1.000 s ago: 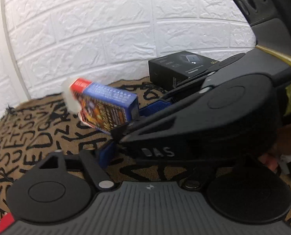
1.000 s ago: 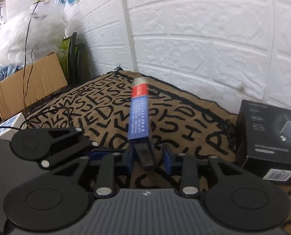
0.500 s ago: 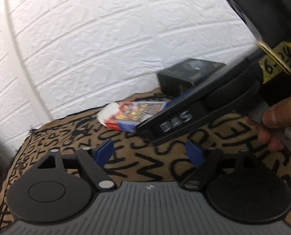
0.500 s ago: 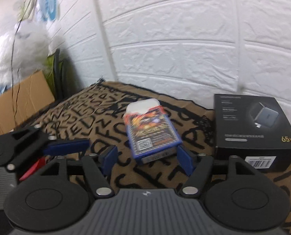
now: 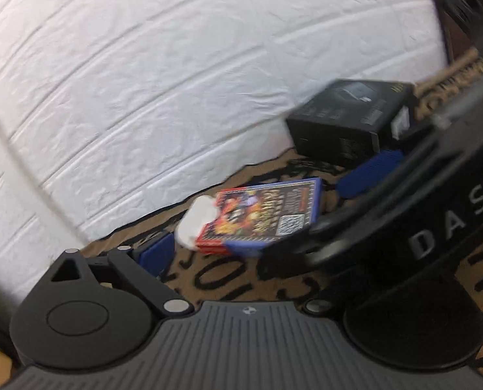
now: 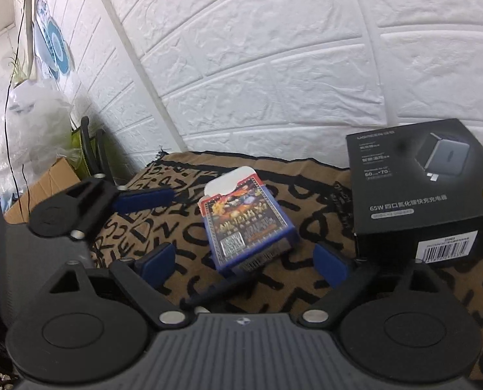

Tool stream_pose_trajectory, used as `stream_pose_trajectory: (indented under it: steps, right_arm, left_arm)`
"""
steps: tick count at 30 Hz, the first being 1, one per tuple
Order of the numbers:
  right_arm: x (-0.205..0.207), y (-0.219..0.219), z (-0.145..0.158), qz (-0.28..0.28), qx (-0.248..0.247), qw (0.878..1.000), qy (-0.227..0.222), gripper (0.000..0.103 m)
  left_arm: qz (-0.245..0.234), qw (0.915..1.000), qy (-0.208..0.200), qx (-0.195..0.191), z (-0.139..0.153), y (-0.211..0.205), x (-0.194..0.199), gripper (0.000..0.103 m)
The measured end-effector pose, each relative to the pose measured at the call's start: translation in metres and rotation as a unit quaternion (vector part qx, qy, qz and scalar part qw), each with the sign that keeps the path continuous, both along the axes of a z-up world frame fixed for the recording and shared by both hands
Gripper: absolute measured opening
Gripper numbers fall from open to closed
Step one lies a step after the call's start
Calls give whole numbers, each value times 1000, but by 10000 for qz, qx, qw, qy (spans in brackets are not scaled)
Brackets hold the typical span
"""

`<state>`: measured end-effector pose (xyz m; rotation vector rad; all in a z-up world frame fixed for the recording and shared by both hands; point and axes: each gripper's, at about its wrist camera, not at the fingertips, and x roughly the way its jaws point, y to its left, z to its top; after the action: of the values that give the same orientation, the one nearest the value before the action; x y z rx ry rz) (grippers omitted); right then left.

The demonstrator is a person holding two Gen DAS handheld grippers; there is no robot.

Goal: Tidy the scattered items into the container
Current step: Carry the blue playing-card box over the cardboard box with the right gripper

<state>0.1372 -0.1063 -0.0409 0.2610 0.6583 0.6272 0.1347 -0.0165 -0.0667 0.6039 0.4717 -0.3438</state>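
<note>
- The blue card box (image 6: 246, 219), its white flap poking out at the far end, lies flat on the letter-printed cloth (image 6: 306, 276) that covers the tabletop.
- The right gripper (image 6: 244, 261) sits just behind the card box with its blue fingers (image 6: 331, 265) spread wide on either side of the box's near end, not touching it.
- The black charger box (image 6: 423, 191) stands on the cloth just to the right of the card box, against the white brick-pattern wall (image 6: 274, 65).
- The left gripper (image 6: 144, 200) reaches in from the left of the card box. One blue finger is plain in each view; the other is hidden behind the right gripper's body, so I cannot tell whether its fingers are apart or together.
- In the left wrist view the card box (image 5: 264, 216) lies between the left finger (image 5: 155, 255) and the right gripper's black body.
- A cardboard carton (image 6: 43, 188) sits well to the left of the card box, off the cloth.
</note>
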Motion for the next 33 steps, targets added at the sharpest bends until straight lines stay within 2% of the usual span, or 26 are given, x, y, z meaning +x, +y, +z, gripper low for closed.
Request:
stream_pose_trajectory:
  steps: [2,3,4,5,6,7,9,11,13,14,16,25,33]
  right_arm:
    - [3,-1,-2,-2,68,10000,-5,83]
    - [5,-1,-2,-11,83,10000,25,81]
    - [7,-1,-3,-31,60,10000,48,74]
    - [7,-1,-4,-40,41,10000,64,62]
    - [7,-1,-5,-27,30,10000,81,57]
    - [5,0,-6,-14,-3,10000,82,54]
    - [-2,1,-4,16,-53,10000,4,52]
    - [-11,2,0,33,-125,9999,-112,47]
    - [-20,2,2,34,-108,9998,-141,43]
    - [-25,2,2,48,-63,9999,-114,36]
    - [-36,2,2,39,-28,9999,-94,33]
    - [-120,-7,14,43,-276,9995,-115,33]
    - [-239,-34,17,-273,-284,9992,23,33]
  left_arm:
    - [-36,10000,53,46,0,1,-1,103]
    - [-19,9997,209,-98,0,4,2,101]
    - [-19,9984,440,-354,2,8,5,96]
    - [-23,9962,631,-596,3,12,7,86]
    - [-67,9952,695,-684,3,12,5,77]
    - [-141,9958,663,-611,3,10,0,73]
    - [-265,9972,579,-400,4,2,-10,59]
    - [-370,9970,608,-308,6,-5,-18,58]
    - [-435,9959,685,-404,7,-7,-26,58]
    - [-425,9959,675,-429,5,-8,-30,58]
    - [-394,9956,656,-543,2,-9,-39,58]
    - [-617,9933,715,-663,7,-21,-115,58]
    - [-1136,9898,605,-609,2,-48,-228,60]
